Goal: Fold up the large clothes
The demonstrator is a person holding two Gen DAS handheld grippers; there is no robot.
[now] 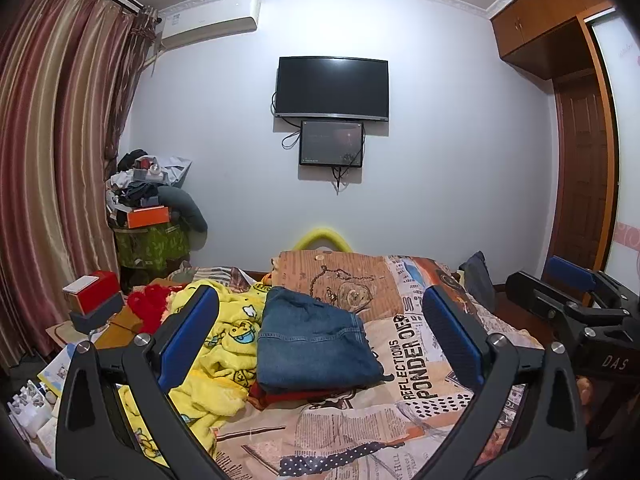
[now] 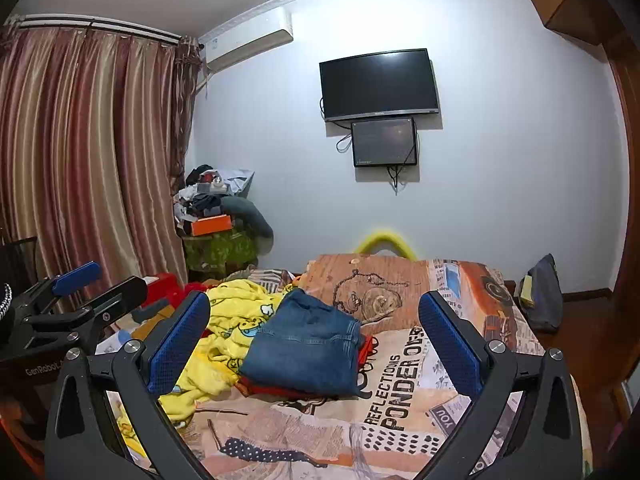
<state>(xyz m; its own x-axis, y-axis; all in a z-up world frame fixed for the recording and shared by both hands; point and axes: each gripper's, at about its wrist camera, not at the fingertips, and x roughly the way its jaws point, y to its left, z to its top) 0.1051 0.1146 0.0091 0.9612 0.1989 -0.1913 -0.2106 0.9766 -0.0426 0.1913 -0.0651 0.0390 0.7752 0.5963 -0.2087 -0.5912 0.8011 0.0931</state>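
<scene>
jeans (image 1: pixel 316 344) folded, long axis toward far wall; both grippers (image 1: pixel 320 336) (image 2: pixel 316 340) spread, empty.

Printed bed (image 1: pixel 400 420) carries folded jeans (image 1: pixel 316 344) and yellow blanket (image 1: pixel 224 344).

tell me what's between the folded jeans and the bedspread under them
A folded red garment lies under the jeans, on the bedspread; its edge peeks out in both views.

White wall (image 1: pixel 440 160) holds a dark television (image 1: pixel 332 88); striped curtains (image 1: pixel 52 160) hang left.
</scene>
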